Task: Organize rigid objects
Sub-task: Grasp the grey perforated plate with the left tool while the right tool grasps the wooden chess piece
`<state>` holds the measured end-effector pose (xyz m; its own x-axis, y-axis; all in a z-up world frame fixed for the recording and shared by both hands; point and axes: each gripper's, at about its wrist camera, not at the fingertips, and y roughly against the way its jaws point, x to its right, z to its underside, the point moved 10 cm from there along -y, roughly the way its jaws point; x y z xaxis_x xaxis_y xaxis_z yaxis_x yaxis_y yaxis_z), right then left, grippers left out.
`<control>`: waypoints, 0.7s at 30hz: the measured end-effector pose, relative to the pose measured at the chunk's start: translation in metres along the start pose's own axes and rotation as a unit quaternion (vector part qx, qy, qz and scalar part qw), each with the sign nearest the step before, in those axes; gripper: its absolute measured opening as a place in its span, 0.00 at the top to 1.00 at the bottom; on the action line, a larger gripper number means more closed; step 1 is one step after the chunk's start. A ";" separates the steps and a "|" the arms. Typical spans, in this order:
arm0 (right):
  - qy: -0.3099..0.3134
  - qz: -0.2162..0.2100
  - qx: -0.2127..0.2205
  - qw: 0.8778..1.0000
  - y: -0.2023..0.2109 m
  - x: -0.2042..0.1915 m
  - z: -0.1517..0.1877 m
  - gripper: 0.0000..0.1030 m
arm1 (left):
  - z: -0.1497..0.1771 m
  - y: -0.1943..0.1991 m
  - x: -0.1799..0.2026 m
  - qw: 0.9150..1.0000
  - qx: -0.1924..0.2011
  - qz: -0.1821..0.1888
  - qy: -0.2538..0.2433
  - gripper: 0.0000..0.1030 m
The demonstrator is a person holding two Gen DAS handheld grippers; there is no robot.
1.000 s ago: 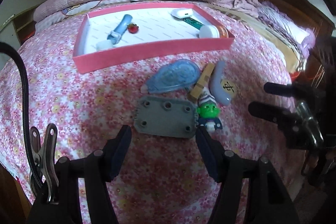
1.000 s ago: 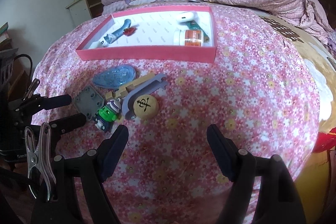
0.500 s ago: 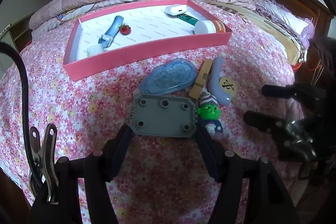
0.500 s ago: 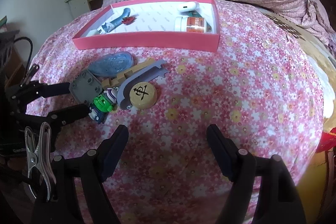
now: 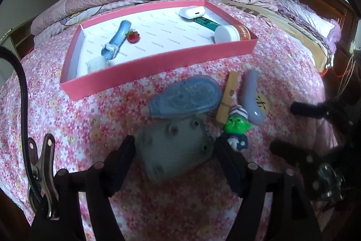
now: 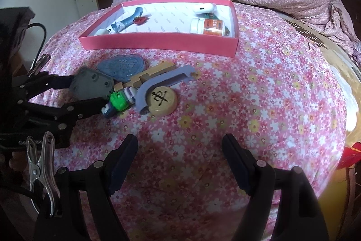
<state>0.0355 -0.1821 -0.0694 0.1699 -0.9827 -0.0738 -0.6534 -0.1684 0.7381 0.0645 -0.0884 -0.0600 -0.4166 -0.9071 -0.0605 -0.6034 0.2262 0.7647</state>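
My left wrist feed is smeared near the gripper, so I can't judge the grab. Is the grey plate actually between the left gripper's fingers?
Observer: Yes. The right wrist view shows the grey plate between the fingers of the left gripper, whose jaws are opening. I cannot tell whether the pads touch it.
Operator: Is the right gripper carrying anything?
Observer: No. The right gripper is open, with only the flowered bedspread between its fingers.
Operator: What's half hidden behind the lilac tool?
Observer: A round wooden disc with a black character, lying in the curve of the lilac tool.
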 end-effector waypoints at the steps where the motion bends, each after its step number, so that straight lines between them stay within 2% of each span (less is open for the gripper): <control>1: 0.000 0.000 0.000 1.000 0.000 0.000 0.000 0.22 | -0.001 -0.001 -0.001 1.000 0.000 -0.001 0.004 0.25; 7: -0.001 -0.003 0.001 1.000 0.000 0.000 0.000 0.22 | 0.006 0.003 -0.006 1.000 -0.008 -0.017 0.025 0.25; 12: -0.005 -0.004 0.003 1.000 0.000 -0.001 0.000 0.21 | 0.020 0.014 -0.017 0.999 -0.013 -0.009 0.051 0.25; 15: 0.003 -0.007 0.000 1.000 -0.001 -0.003 0.001 0.17 | 0.023 0.013 -0.016 0.999 -0.015 -0.013 0.042 0.24; 18: 0.013 -0.004 -0.002 1.000 -0.001 -0.004 0.002 0.17 | 0.025 0.012 -0.010 0.999 -0.017 -0.031 0.011 0.23; 21: 0.009 -0.011 0.001 1.000 -0.001 -0.003 0.001 0.16 | 0.028 0.016 -0.013 0.999 -0.018 -0.035 0.023 0.23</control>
<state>0.0346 -0.1795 -0.0707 0.1971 -0.9773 -0.0779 -0.6507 -0.1898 0.7352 0.0414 -0.0629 -0.0651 -0.3422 -0.9357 -0.0861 -0.6053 0.1495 0.7818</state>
